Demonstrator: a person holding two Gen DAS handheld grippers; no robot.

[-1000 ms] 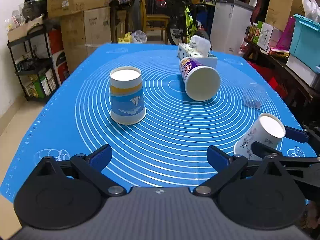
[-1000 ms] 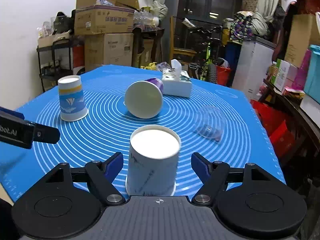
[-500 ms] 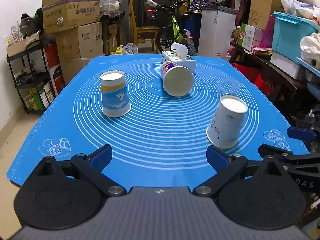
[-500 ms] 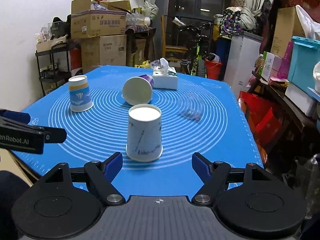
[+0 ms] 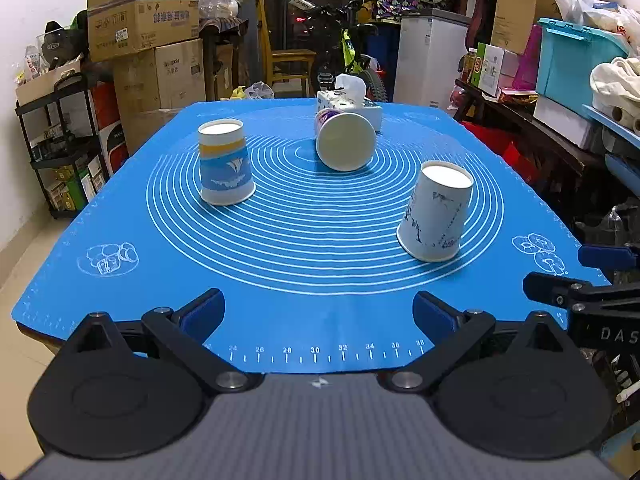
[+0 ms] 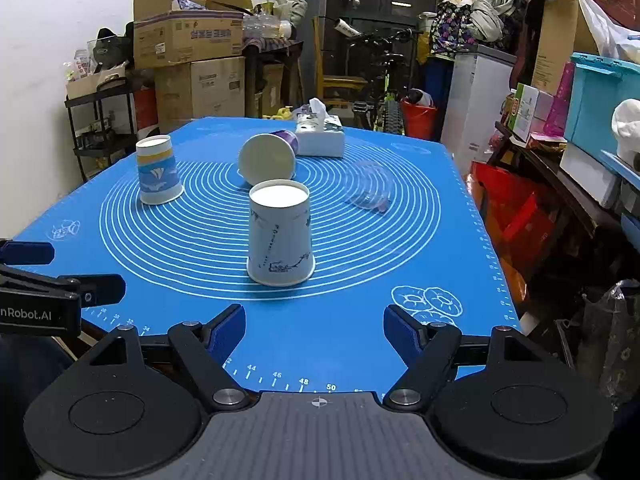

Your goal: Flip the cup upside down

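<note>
A white paper cup with blue ink drawings (image 6: 280,236) stands upside down on the blue mat (image 6: 200,248); it also shows in the left wrist view (image 5: 436,216). My right gripper (image 6: 315,330) is open and empty, behind the cup at the mat's front edge. My left gripper (image 5: 319,312) is open and empty over the mat's front edge, left of the cup. A blue and yellow cup (image 5: 225,162) stands upside down at the left. A purple cup (image 5: 345,140) lies on its side at the middle back. A clear plastic cup (image 6: 370,188) lies on its side at the right.
A tissue box (image 6: 320,140) sits at the mat's far edge. Cardboard boxes (image 5: 144,24) and a black shelf (image 5: 60,152) stand to the left. A dark side table with boxes and a teal bin (image 5: 576,60) runs along the right. A bicycle (image 6: 380,80) stands behind.
Both grippers have drawn back from the cups toward the mat's front edge. The white ink-drawn cup was between the right gripper's open fingers and now stands apart, upside down on the mat.
</note>
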